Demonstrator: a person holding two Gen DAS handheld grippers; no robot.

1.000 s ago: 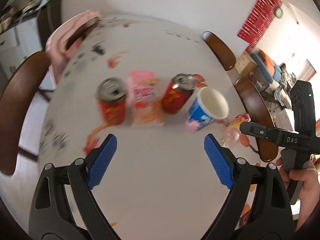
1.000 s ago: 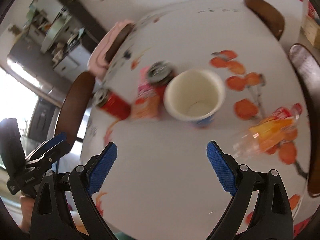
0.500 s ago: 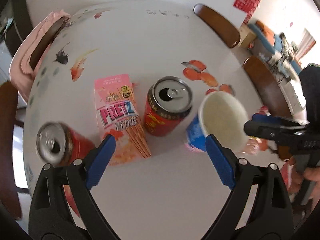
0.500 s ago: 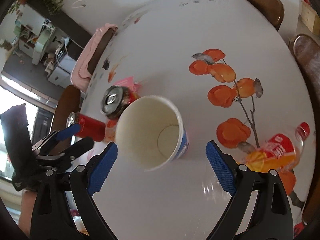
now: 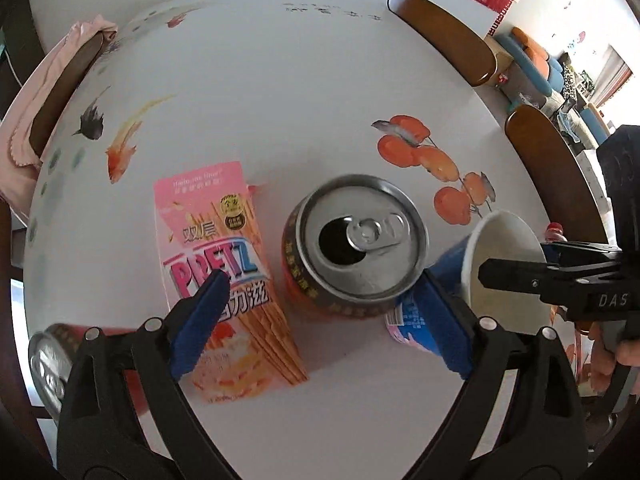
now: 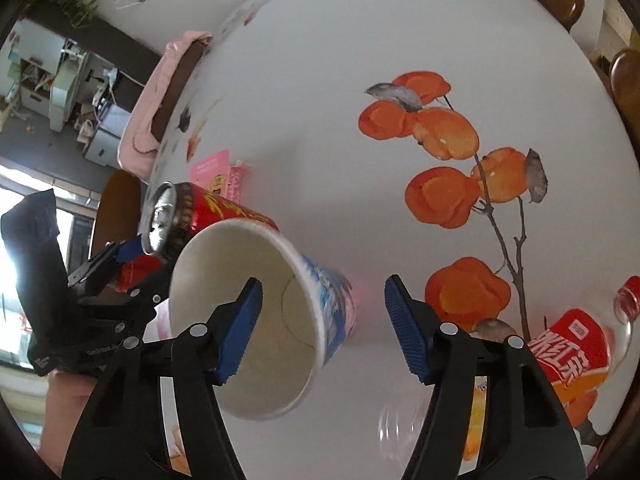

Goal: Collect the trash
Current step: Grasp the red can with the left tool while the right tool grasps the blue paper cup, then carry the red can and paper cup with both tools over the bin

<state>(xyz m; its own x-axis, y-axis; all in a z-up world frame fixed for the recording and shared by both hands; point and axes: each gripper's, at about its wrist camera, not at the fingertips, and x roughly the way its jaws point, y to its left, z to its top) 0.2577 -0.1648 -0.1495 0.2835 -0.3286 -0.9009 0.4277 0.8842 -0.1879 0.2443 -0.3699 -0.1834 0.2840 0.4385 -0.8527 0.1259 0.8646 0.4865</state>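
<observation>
Straddling the can on the desk, your left hand-held gripper is spread wide; your right hand-held gripper gapes around the cup's rim, beside it

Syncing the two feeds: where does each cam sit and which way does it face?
Left wrist: on the left gripper, looking down at the opened can between open fingers; right gripper at the right edge.
Right wrist: on the right gripper, facing the paper cup, one finger inside its mouth; left gripper at the left edge.
Shared: can, cup, Pretz box, table.
</observation>
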